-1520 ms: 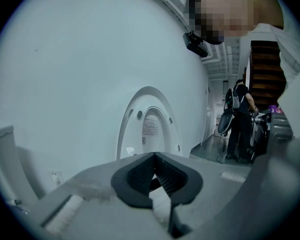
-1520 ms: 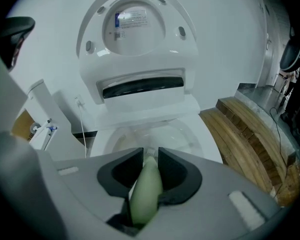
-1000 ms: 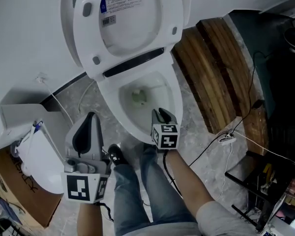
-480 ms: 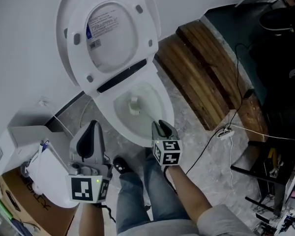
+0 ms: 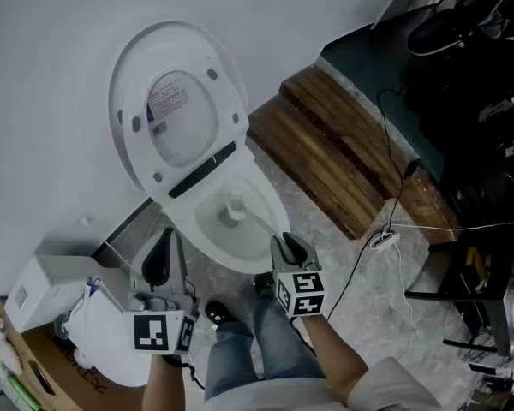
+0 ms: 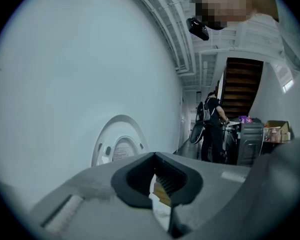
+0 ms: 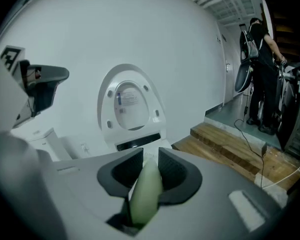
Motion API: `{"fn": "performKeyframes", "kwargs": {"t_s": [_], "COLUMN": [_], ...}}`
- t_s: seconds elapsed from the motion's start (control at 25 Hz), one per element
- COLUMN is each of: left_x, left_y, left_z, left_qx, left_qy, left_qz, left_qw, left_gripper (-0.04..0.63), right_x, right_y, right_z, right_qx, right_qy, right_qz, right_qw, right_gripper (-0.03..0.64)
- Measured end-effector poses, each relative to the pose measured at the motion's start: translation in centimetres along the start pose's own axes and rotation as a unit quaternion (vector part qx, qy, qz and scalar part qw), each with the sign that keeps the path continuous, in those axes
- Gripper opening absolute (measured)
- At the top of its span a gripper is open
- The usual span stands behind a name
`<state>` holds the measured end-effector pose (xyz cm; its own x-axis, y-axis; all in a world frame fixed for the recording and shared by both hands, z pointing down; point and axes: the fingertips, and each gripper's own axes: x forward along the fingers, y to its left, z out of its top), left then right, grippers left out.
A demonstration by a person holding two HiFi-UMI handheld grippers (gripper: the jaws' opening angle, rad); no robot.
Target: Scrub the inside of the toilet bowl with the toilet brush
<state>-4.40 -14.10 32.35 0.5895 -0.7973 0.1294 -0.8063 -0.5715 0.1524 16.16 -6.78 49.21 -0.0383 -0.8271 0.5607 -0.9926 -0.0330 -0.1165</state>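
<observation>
The white toilet bowl (image 5: 221,255) stands with its lid and seat (image 5: 173,118) raised against the wall. The toilet brush's pale head (image 5: 233,209) sits down inside the bowl. Its pale green handle (image 7: 145,189) runs back between the jaws of my right gripper (image 5: 284,243), which is shut on it at the bowl's near right rim. My left gripper (image 5: 161,260) hangs left of the bowl, shut with nothing in it; the raised lid (image 6: 117,146) shows beyond its jaws (image 6: 154,181). In the right gripper view the lid (image 7: 130,106) is straight ahead.
A wooden step (image 5: 343,152) lies right of the toilet. A cable and power strip (image 5: 382,240) cross the stone floor. A white bin (image 5: 94,332) and a cardboard box (image 5: 21,362) sit at the left. My legs (image 5: 257,354) stand before the bowl. A person (image 6: 210,124) stands far off.
The head view has drawn back and turned, so the toilet sits smaller and more to the left. The brush head stays in the bowl. Both grippers keep their hold and place.
</observation>
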Motion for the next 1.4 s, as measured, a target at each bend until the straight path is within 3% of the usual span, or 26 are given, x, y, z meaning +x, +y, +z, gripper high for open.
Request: {"fn": "performKeyframes", "kwargs": {"t_s": [0.64, 1.4], "left_x": [-2.7, -5.8], "left_y": [-2.7, -5.4], "left_z": [10.4, 18.4], "left_qx": [0.038, 0.084], "left_qy": [-0.065, -0.128], "left_qz": [-0.015, 0.001], "left_qw": [0.997, 0.9881], "left_gripper": [0.005, 0.005], "right_x": [-10.7, -20.7], "right_y": [2.1, 2.6], "right_z": [13.7, 26.5], "right_qx": [-0.041, -0.071], "right_qy": [-0.133, -0.31], "right_qz": [-0.004, -0.016], "right_qw": [0.99, 0.948], "right_gripper": [0.089, 0.087]}}
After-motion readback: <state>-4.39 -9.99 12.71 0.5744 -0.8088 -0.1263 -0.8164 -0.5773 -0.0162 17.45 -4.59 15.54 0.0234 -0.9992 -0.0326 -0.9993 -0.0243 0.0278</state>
